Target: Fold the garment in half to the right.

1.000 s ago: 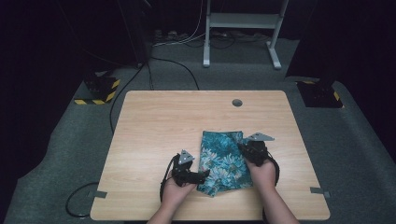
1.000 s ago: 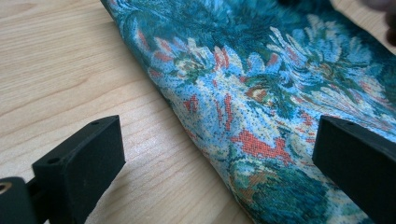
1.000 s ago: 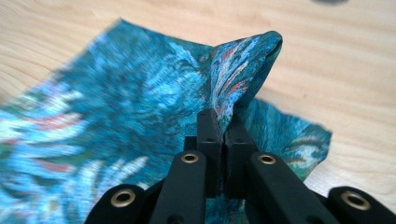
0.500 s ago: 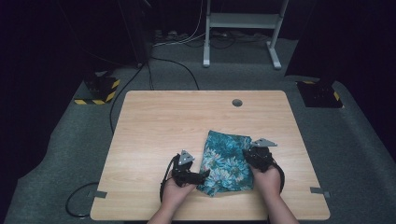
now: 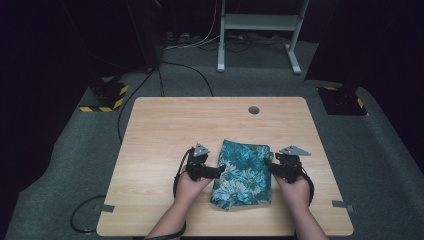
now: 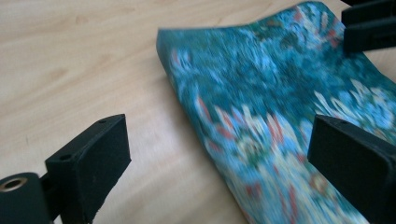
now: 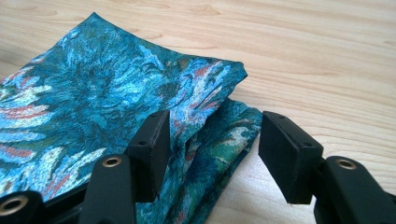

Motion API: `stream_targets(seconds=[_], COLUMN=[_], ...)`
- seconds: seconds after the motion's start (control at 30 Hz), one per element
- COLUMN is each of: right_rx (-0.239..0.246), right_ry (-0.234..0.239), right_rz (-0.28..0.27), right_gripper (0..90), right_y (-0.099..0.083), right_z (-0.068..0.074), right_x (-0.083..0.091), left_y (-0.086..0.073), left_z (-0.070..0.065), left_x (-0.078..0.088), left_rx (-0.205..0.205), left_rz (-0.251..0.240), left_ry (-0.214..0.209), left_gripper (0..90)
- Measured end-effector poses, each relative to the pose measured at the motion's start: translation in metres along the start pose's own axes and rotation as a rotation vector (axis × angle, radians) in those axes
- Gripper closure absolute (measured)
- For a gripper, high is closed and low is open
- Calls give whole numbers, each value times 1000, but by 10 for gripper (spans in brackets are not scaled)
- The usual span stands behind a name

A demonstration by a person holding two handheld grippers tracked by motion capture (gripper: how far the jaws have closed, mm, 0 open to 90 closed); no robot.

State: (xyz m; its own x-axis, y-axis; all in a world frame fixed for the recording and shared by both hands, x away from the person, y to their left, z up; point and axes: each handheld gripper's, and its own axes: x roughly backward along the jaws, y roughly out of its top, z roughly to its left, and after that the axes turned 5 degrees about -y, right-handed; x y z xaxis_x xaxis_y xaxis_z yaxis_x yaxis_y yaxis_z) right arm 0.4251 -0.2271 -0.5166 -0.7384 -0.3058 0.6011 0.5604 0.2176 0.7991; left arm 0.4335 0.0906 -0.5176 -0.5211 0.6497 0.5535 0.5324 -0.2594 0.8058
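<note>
Teal floral cloth [image 5: 243, 173], folded into a rough rectangle, is laid on the near half of a light wooden table [image 5: 165, 125], between the two grippers. In the high view the left gripper [image 5: 220, 170] is held at the cloth's left edge and the right gripper [image 5: 268, 164] at its right edge, each carried in a hand that enters from the bottom.

In the left gripper view, the jaws are spread wide, with nothing pressed between them; the cloth's folded edge [image 6: 261, 116] is seen ahead, running between the pads, and bare wood lies to one side of it. The other gripper's black jaws are visible at the far corner of the cloth.

In the right gripper view, a layered corner of the cloth [image 7: 210, 116] is seen between the jaws. These jaws have just been opening; one pad is seen against the fabric's fold while the other stands clear of it, so the cloth is not clamped.

A round grommet hole [image 5: 254, 109] is set in the table's far side.
</note>
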Motion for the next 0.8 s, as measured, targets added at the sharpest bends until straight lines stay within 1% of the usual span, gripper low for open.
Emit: stream_targets(seconds=[0.07, 0.17, 0.2, 0.27, 0.3, 0.37, 0.43, 0.5, 0.57, 0.63, 0.67, 0.7, 0.77, 0.8], right_rx=[-12, -29, -32, -27, -25, -16, 2, 3, 11, 11, 9, 10, 8, 8], right_ry=[4, 14, 16, 17, 14, 11, -7, -3, -2, 2, 3, 4, 7, 9], right_rz=[2, 13, 17, 22, 26, 29, 45, 54, 59, 60, 62, 63, 65, 63], right_gripper=[416, 413, 413, 412, 409, 410, 410, 409, 410, 411, 411, 415, 419, 422], right_y=[-1, -1, -1, -1, -1, -1, -2, -3, -4, -5, -6, -6, -7, -8], right_z=[0, 0, 1, 2, 3, 4, 5, 6, 6, 6, 6, 6, 6, 7], right_x=[-3, -8, -9, -12, -13, -15, -18, -21, -23, -24, -25, -26, -27, -28], left_y=[7, 15, 18, 22, 24, 26, 27, 28, 28, 28, 28, 28, 27, 26], left_z=[4, 8, 9, 9, 8, 6, 6, 7, 6, 4, 3, 2, 0, 0], left_x=[-8, -24, -29, -37, -41, -49, -54, -57, -60, -62, -63, -65, -67, -68], left_rx=[7, 24, 32, 54, 57, 54, 56, 60, 58, 39, 32, 27, 9, 6], left_rz=[4, 37, 41, 44, 48, 63, 74, 79, 86, 105, 110, 125, 149, 151], left_ry=[-1, 8, 3, -13, -15, -7, 7, 10, 19, 42, 47, 52, 77, 80], left_gripper=[60, 62, 62, 72, 75, 80, 81, 86, 97, 182, 197, 197, 207, 207])
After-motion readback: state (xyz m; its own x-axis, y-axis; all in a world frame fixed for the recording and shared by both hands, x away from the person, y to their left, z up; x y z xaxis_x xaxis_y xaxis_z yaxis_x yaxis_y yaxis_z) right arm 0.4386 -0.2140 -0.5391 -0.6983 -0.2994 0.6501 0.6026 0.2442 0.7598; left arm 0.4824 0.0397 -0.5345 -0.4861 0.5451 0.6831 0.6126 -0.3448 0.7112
